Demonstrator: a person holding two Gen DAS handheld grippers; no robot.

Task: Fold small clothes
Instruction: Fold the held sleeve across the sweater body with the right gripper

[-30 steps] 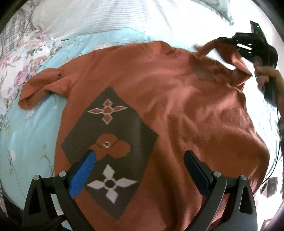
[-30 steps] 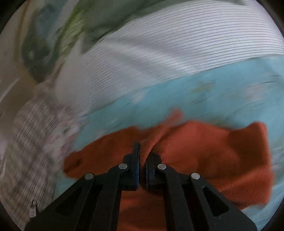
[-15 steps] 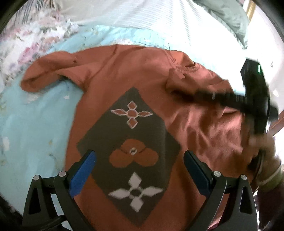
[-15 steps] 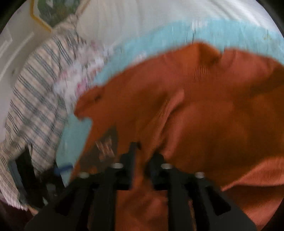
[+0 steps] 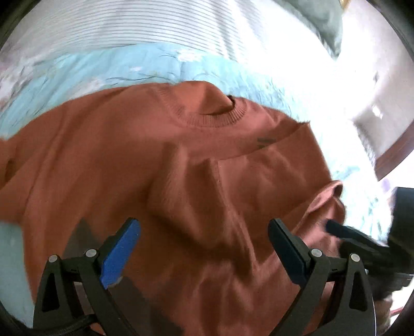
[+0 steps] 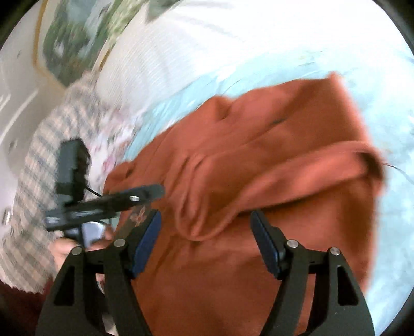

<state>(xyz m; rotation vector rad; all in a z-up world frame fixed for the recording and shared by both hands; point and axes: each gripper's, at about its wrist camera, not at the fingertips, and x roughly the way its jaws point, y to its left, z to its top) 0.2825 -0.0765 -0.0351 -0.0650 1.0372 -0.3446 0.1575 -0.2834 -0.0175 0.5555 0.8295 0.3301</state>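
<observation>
A rust-orange sweater (image 5: 160,160) lies on the light blue bedspread (image 5: 129,64), its ribbed collar (image 5: 214,119) toward the far side. One sleeve is folded across the body, its cuff end (image 6: 204,227) lying between my right gripper's fingers. My left gripper (image 5: 204,248) is open and empty, low over the sweater's chest. My right gripper (image 6: 207,240) is open and holds nothing; it also shows in the left wrist view (image 5: 362,240) at the right edge. The left gripper shows in the right wrist view (image 6: 113,199) at the sweater's left side.
A white striped pillow (image 5: 129,23) lies beyond the bedspread. A plaid and floral blanket (image 6: 51,155) lies at the left. A grey-green cushion (image 5: 326,23) sits at the far right, near a wall and a dark wood edge (image 5: 393,160).
My right gripper carried the sleeve across the sweater's body, opened and let it go. My left gripper moved up from the dark diamond pattern toward the collar.
</observation>
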